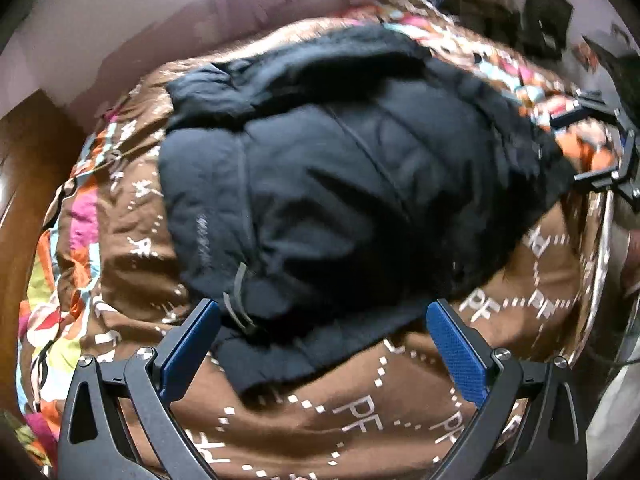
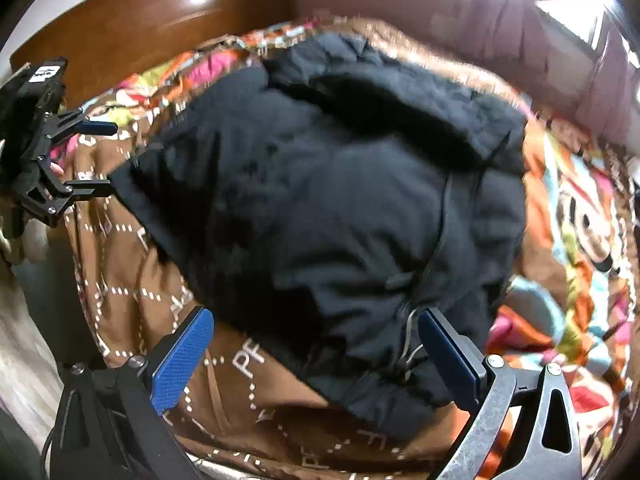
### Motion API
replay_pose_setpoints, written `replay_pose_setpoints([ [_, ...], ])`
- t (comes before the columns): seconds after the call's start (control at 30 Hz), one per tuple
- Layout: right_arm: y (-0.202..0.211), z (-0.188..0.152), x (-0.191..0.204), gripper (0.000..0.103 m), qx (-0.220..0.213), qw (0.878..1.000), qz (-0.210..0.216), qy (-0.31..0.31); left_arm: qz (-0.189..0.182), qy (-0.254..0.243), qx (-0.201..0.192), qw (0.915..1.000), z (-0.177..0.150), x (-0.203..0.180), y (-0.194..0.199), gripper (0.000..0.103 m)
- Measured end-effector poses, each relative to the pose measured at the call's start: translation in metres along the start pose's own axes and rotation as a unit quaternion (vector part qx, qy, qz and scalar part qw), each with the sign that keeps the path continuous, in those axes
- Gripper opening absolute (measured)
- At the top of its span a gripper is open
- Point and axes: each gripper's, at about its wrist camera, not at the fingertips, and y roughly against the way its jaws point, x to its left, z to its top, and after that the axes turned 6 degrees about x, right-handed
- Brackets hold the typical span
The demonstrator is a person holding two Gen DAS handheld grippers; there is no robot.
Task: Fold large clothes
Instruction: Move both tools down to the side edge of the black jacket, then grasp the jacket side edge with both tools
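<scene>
A large black padded jacket [image 1: 340,184] lies in a folded bundle on a bed; it also shows in the right wrist view [image 2: 340,208]. My left gripper [image 1: 323,312] is open, above the jacket's near edge, holding nothing. My right gripper [image 2: 316,320] is open, above the jacket's near hem by a drawcord [image 2: 408,340], holding nothing. The right gripper also shows at the right edge of the left wrist view [image 1: 572,148], open. The left gripper shows at the left edge of the right wrist view [image 2: 104,158], open.
The bed is covered by a brown quilt with white "PF" lettering [image 1: 360,408] and colourful patches [image 2: 580,240]. A wooden headboard [image 2: 140,28] stands at one side. A pinkish wall and curtain [image 1: 240,4] lie beyond. Dark clutter [image 1: 540,20] sits at the far right.
</scene>
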Motion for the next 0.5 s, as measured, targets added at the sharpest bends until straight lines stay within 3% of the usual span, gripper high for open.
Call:
replay_pose_setpoints([
  [0.17,-0.034,-0.014,0.009,0.103,0.056,0.998,-0.011,0.04,0.019,-0.052,0.024,0.9982,-0.01,-0.016,-0.021,0.101],
  [0.3,-0.049,-0.017,0.014,0.103,0.06,0.996,-0.038,0.054,0.034,-0.065,0.049,0.9961,-0.018,-0.016,-0.043,0.101],
  [0.5,-0.084,-0.024,0.019,0.103,0.104,0.99,-0.058,0.072,0.051,-0.088,0.068,0.9925,-0.028,-0.018,-0.062,0.101],
])
